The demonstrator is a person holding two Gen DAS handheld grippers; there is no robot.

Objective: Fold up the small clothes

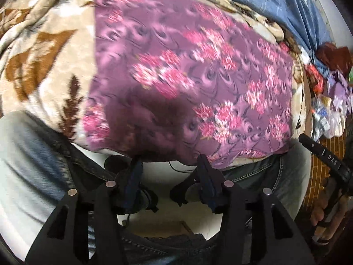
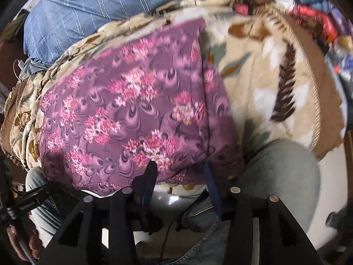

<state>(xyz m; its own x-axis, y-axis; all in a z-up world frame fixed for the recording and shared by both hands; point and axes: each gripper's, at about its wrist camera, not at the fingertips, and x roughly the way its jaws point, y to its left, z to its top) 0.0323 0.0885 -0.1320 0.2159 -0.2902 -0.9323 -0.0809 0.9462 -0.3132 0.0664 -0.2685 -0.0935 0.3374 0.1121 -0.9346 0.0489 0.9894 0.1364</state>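
Observation:
A purple cloth with pink flowers (image 1: 187, 72) lies folded flat on a beige leaf-patterned blanket (image 1: 44, 50); it also shows in the right wrist view (image 2: 123, 114). My left gripper (image 1: 169, 161) is open and empty at the cloth's near edge, its fingertips (image 1: 201, 159) just short of the hem. My right gripper (image 2: 179, 167) is open and empty at the cloth's near right corner, one fingertip (image 2: 152, 165) over the hem. The other gripper's handle shows at the right of the left wrist view (image 1: 326, 156). Both views are motion-blurred.
A blue striped pillow (image 2: 106, 6) lies behind the blanket (image 2: 275, 70). A heap of small colourful clothes (image 1: 331, 92) sits at the far right. The person's jeans-clad knees (image 1: 33, 154) (image 2: 280, 172) are close below the bed edge.

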